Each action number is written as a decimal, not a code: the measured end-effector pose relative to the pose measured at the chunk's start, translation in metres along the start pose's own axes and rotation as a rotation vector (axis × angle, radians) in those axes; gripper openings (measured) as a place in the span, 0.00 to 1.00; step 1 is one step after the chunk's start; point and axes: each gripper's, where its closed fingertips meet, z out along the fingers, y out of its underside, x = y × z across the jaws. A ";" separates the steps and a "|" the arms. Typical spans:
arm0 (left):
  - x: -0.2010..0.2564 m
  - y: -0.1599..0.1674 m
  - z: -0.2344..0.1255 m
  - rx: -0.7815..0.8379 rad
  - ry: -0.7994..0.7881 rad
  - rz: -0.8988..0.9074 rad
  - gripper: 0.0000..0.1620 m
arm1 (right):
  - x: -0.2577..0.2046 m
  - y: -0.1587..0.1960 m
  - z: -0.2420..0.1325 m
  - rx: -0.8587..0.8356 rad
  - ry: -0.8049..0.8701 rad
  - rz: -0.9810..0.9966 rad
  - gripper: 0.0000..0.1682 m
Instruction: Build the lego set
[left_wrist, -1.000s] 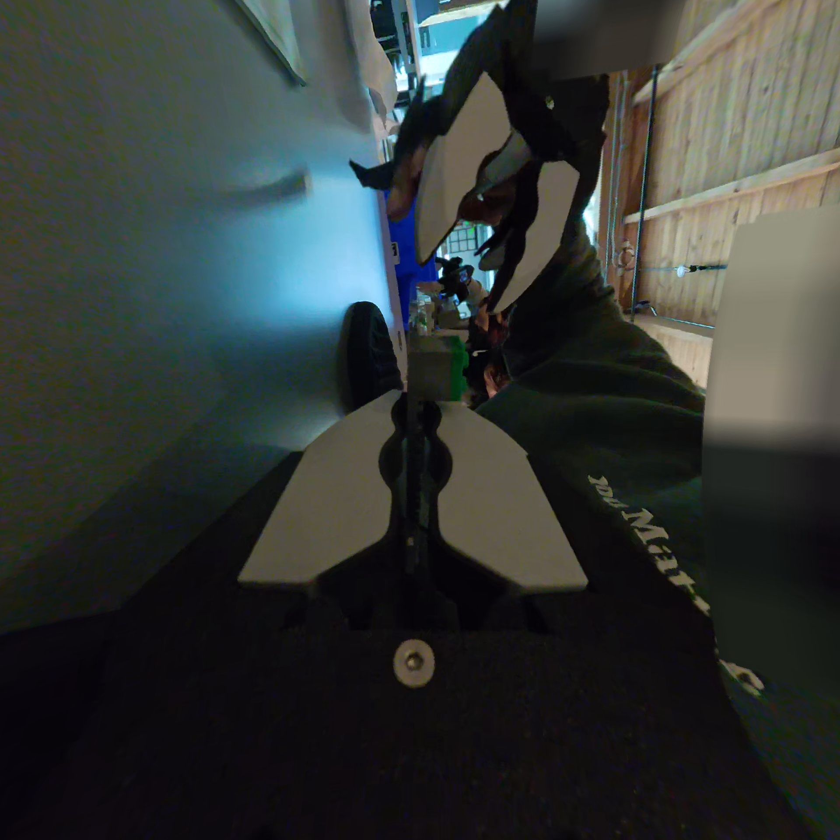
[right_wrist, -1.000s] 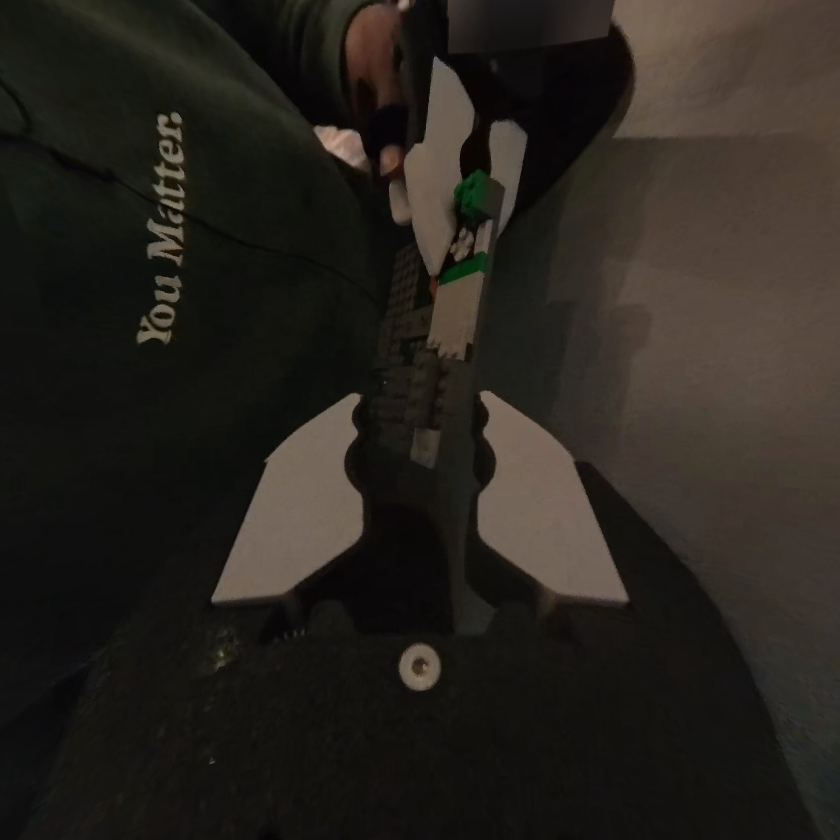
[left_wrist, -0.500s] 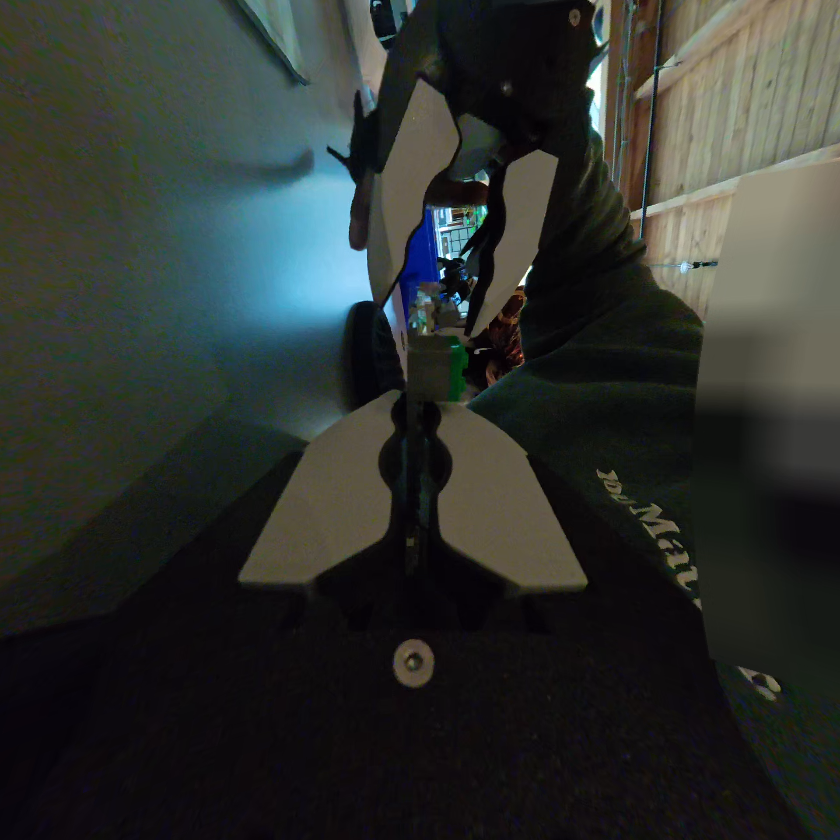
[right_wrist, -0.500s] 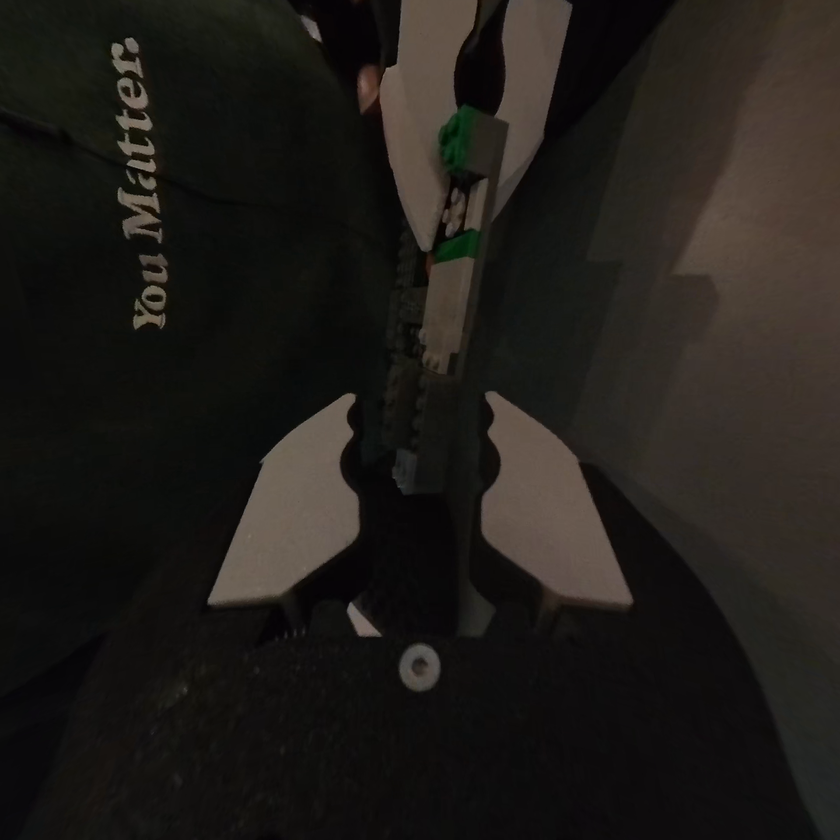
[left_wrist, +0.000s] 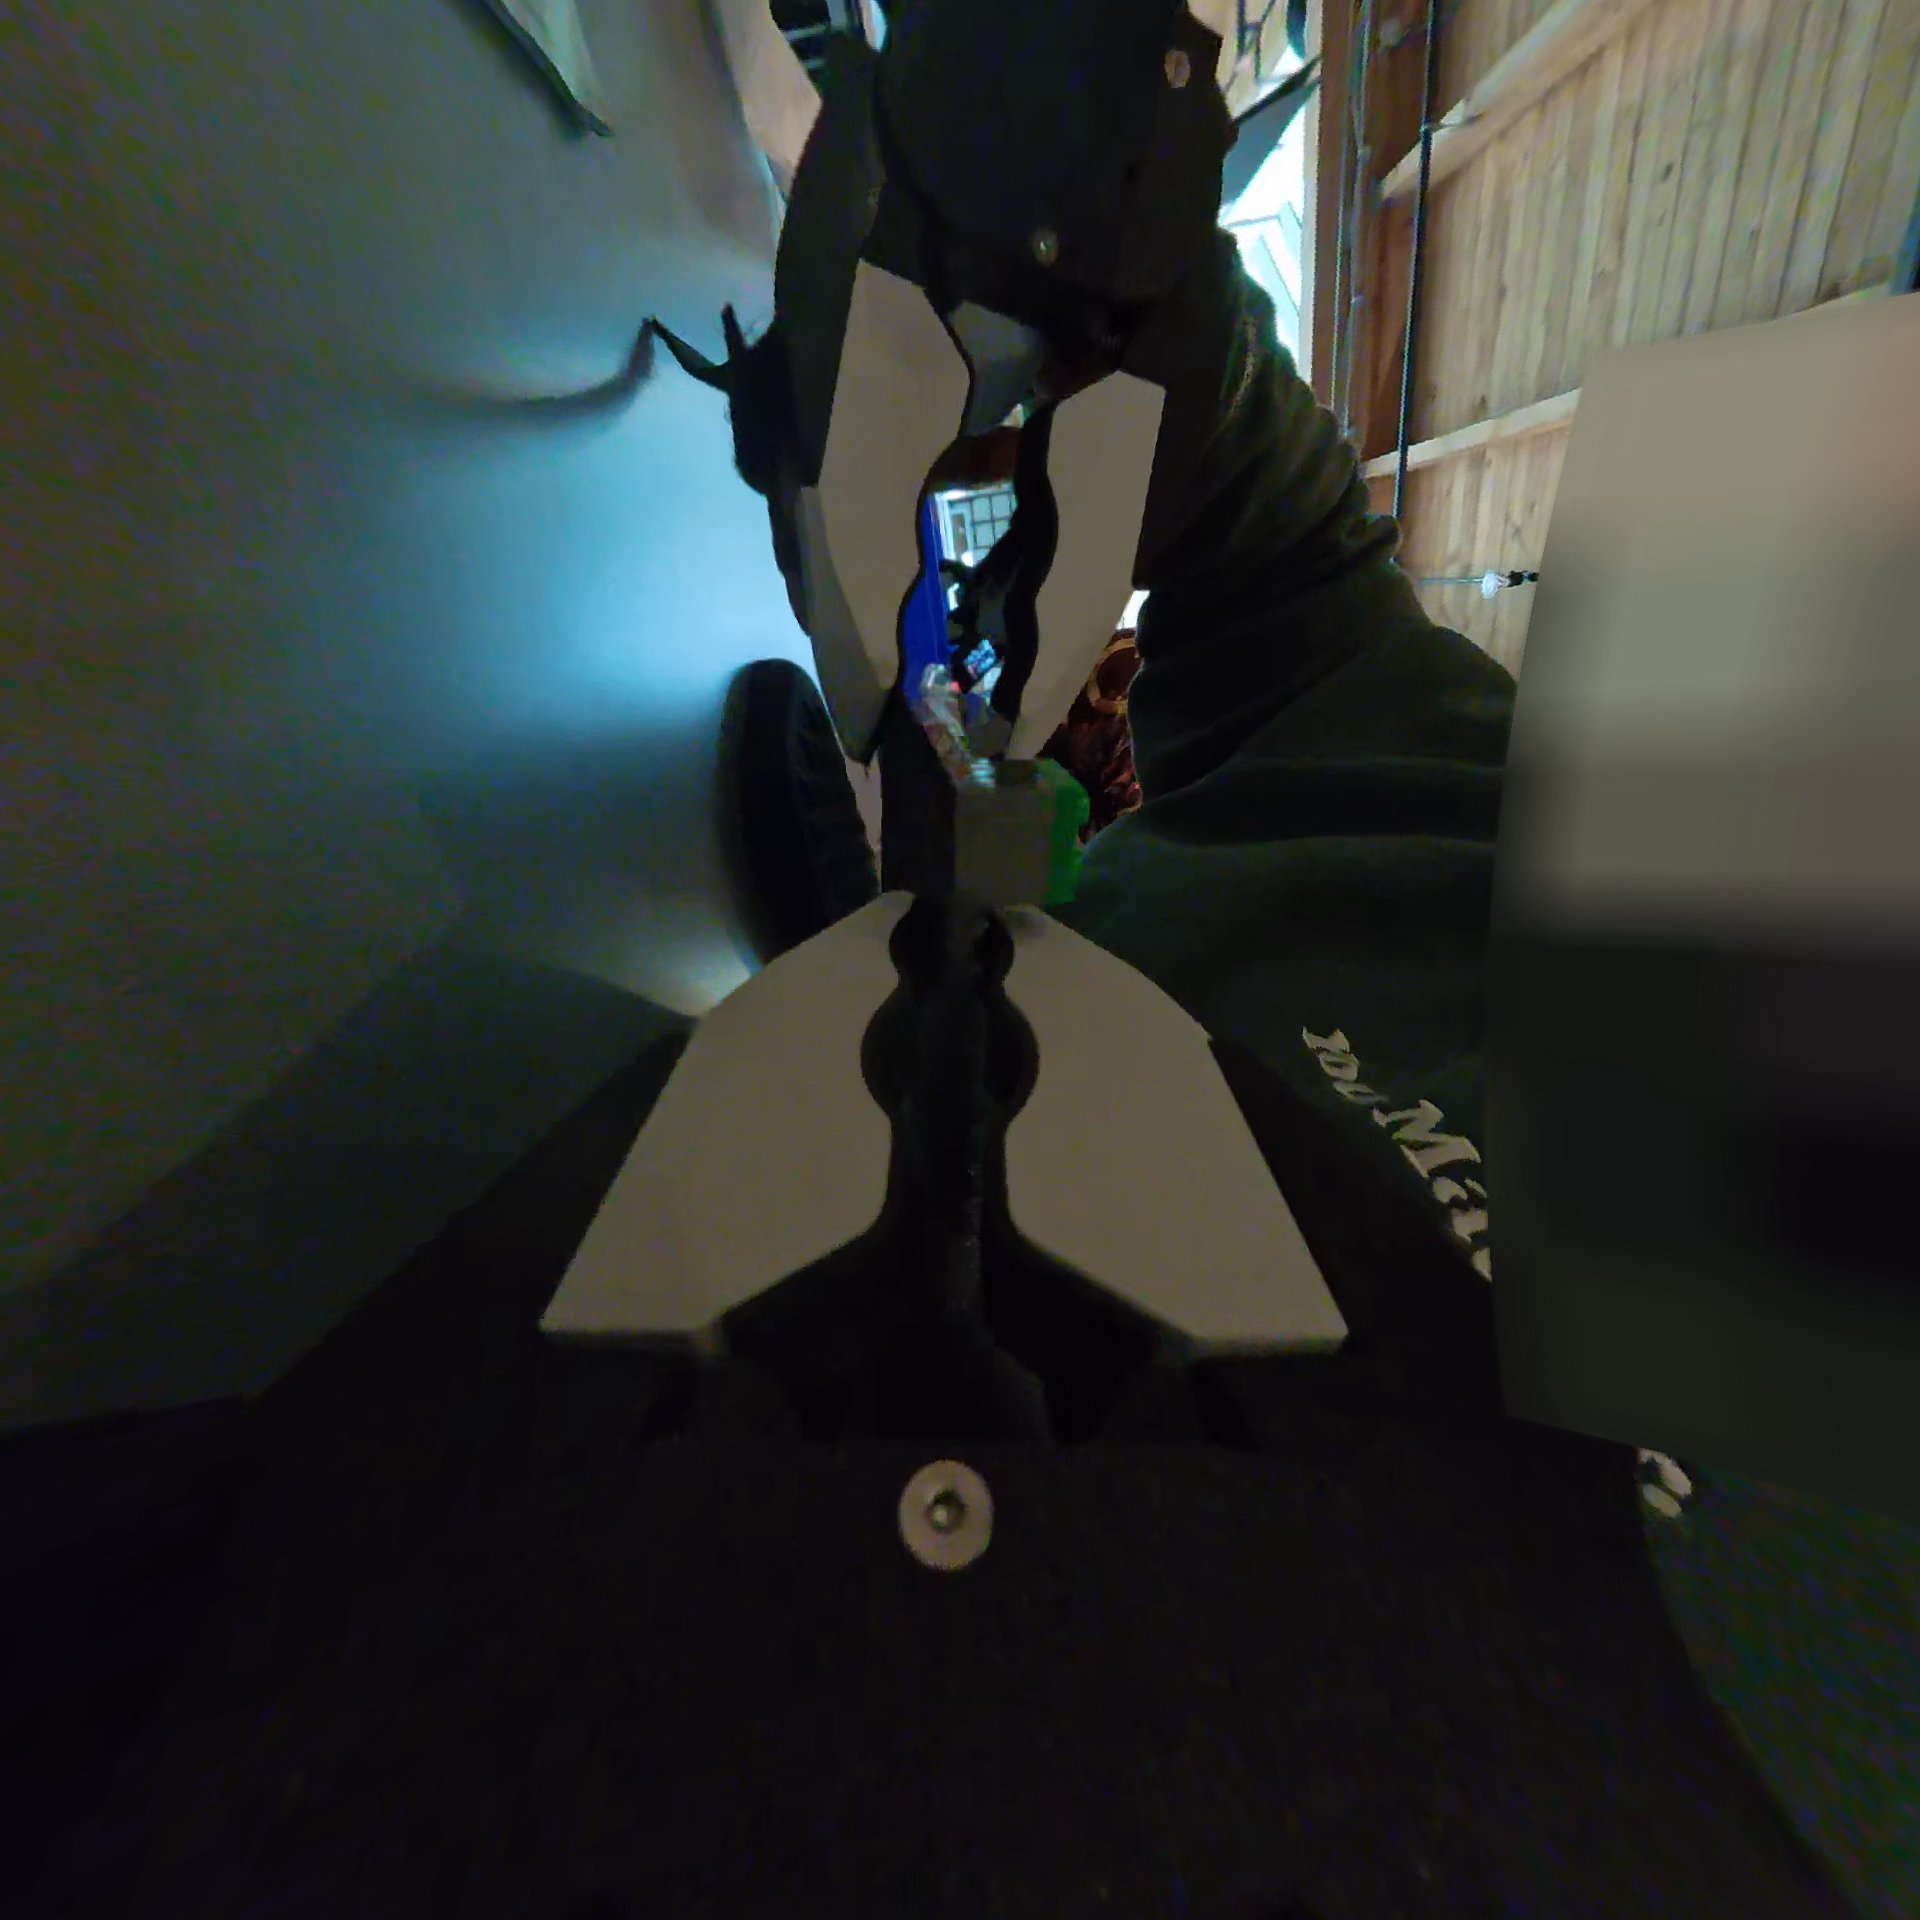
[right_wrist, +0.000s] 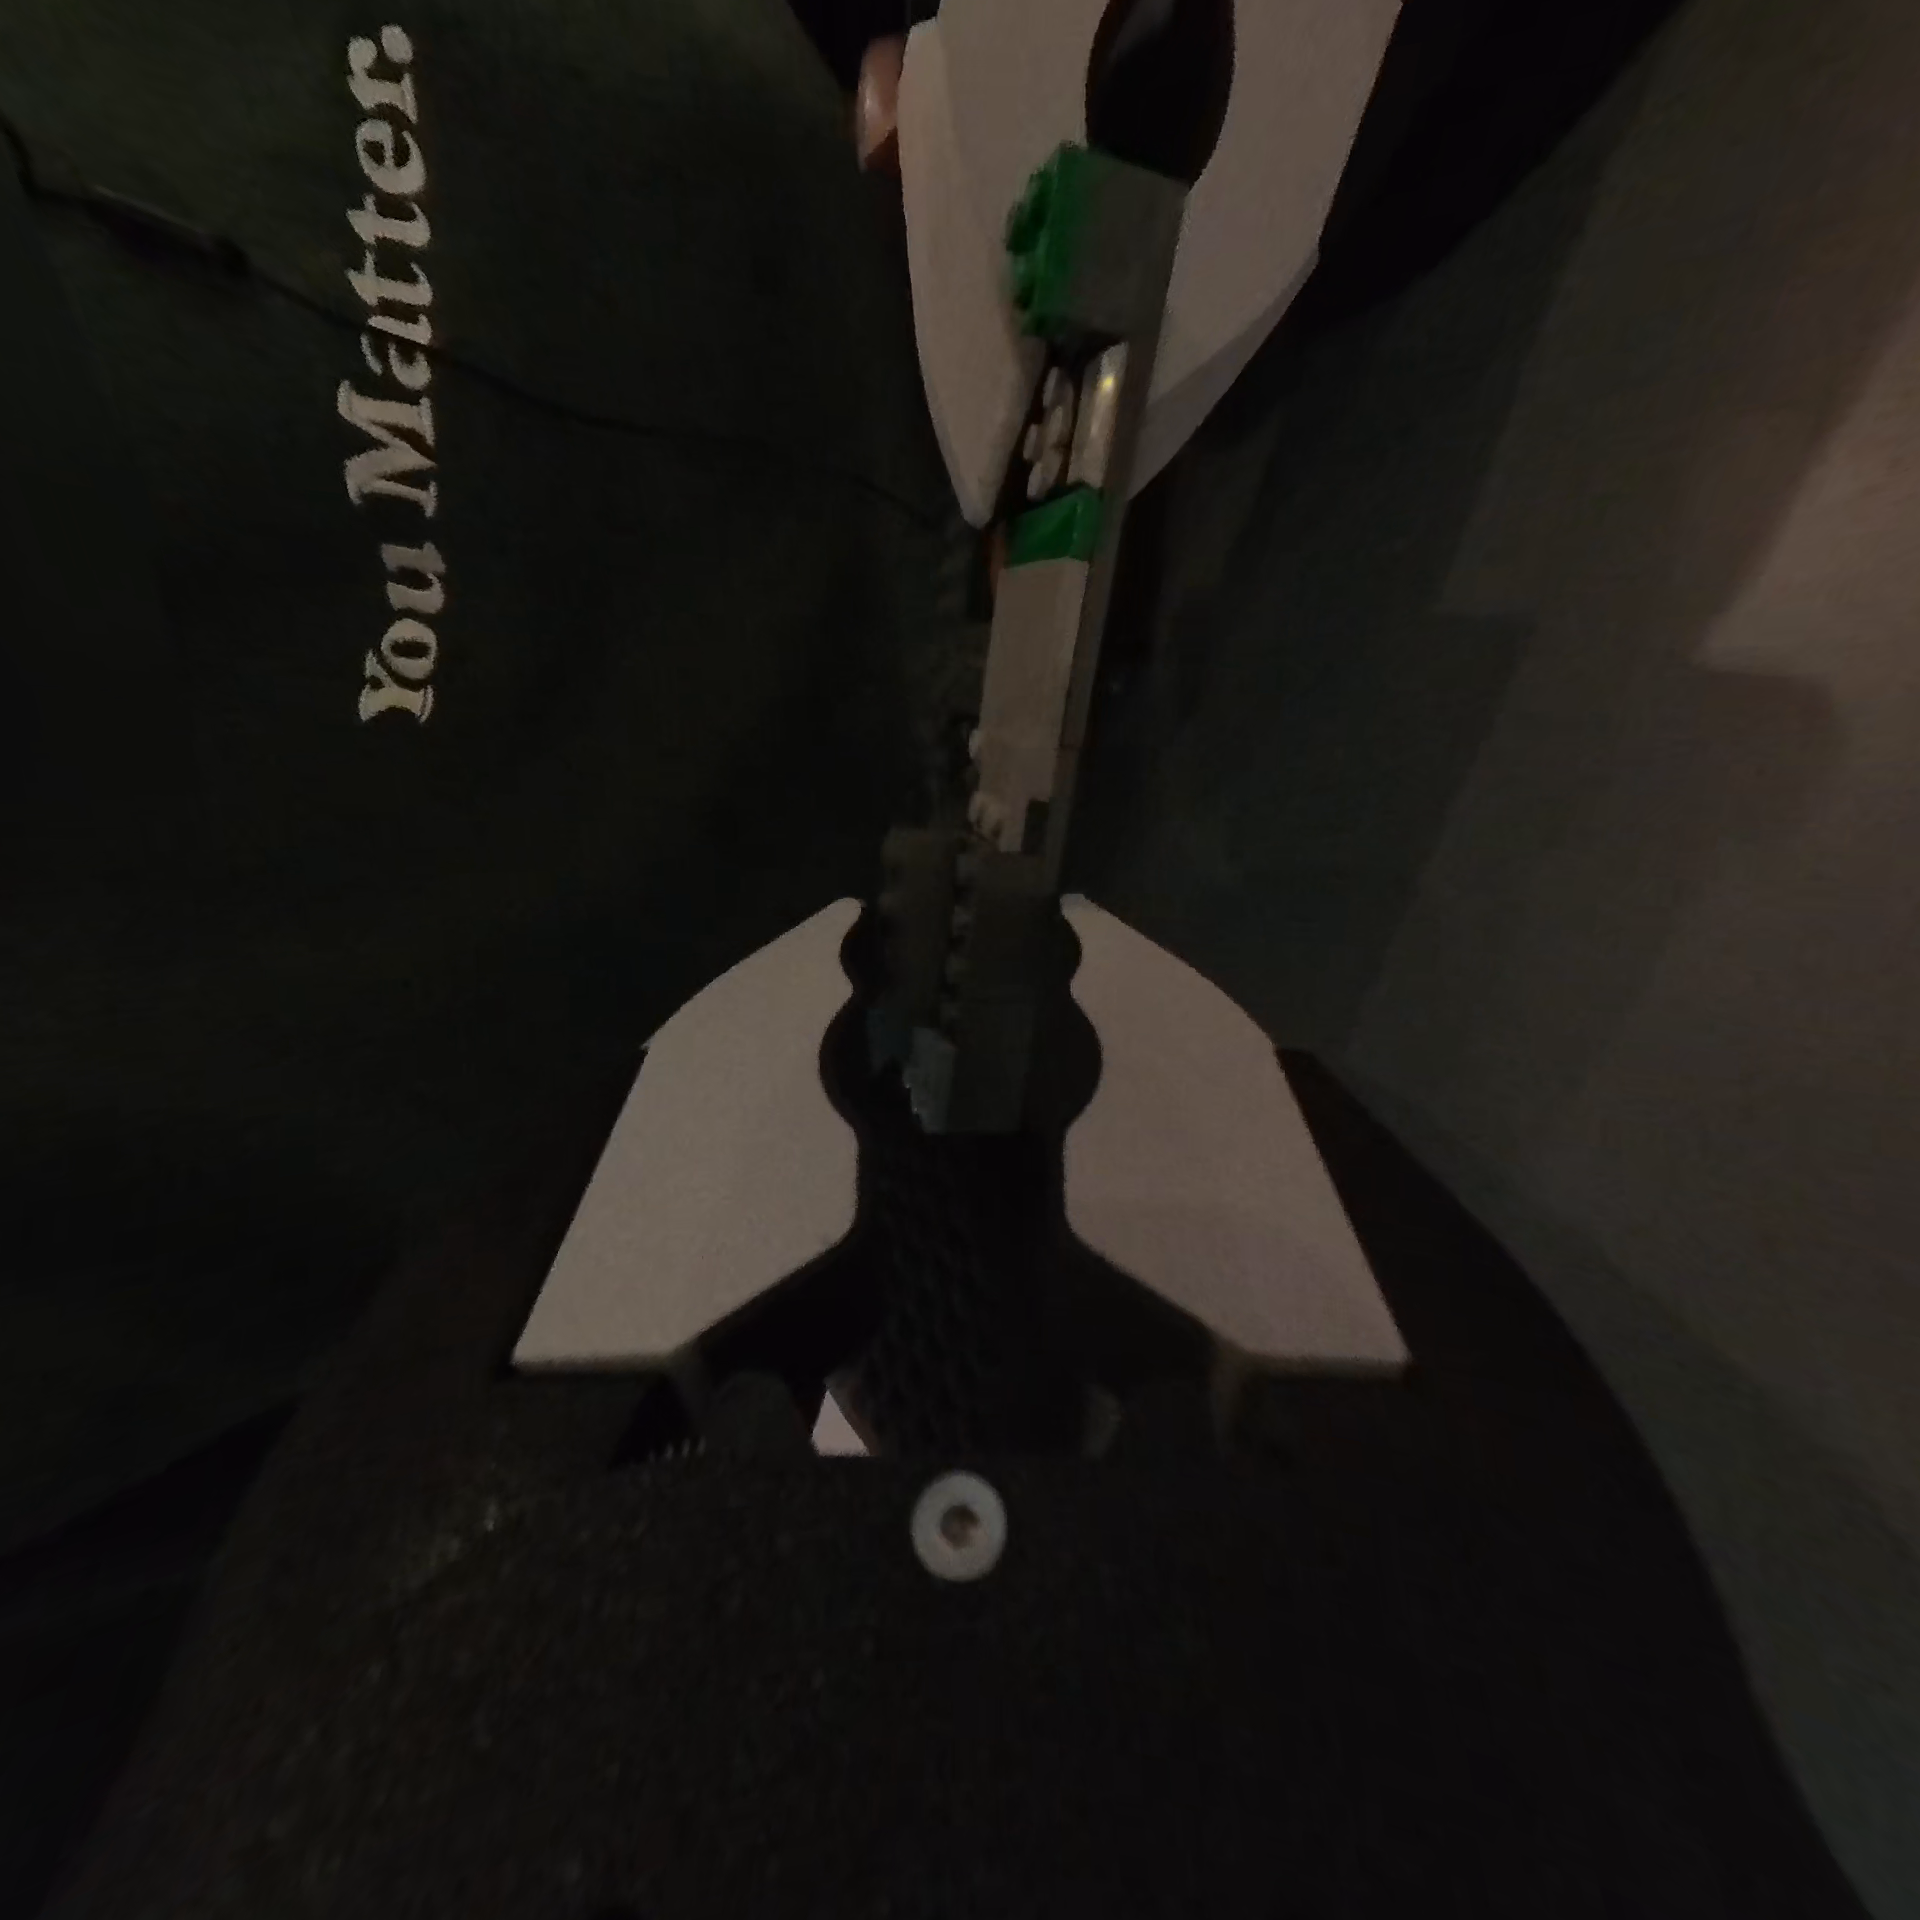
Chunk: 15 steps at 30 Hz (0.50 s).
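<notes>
My dark green sweatshirt (right_wrist: 312, 727) fills the space beside the long grey lego plate (right_wrist: 1039, 665), which I hold edge-on in the air, well off any surface. My right tool (right_wrist: 961, 935) is clamped on the plate's near end; my left tool (left_wrist: 948, 914) is clamped on the far end, by the green brick (right_wrist: 1044, 239). Along the plate sit a grey block, white studs and a green tile. I judge the build partly done: a few pieces are on, much bare plate remains.
</notes>
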 end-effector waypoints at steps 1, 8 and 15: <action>0.000 0.001 0.000 -0.003 0.000 0.001 0.05 | 0.000 0.000 0.001 0.003 0.001 -0.002 0.18; 0.001 0.011 0.001 -0.016 0.014 -0.008 0.05 | -0.005 0.008 0.014 0.013 -0.021 0.015 0.18; 0.001 0.022 0.000 -0.017 0.032 -0.022 0.05 | -0.011 0.010 0.023 0.070 -0.058 0.036 0.18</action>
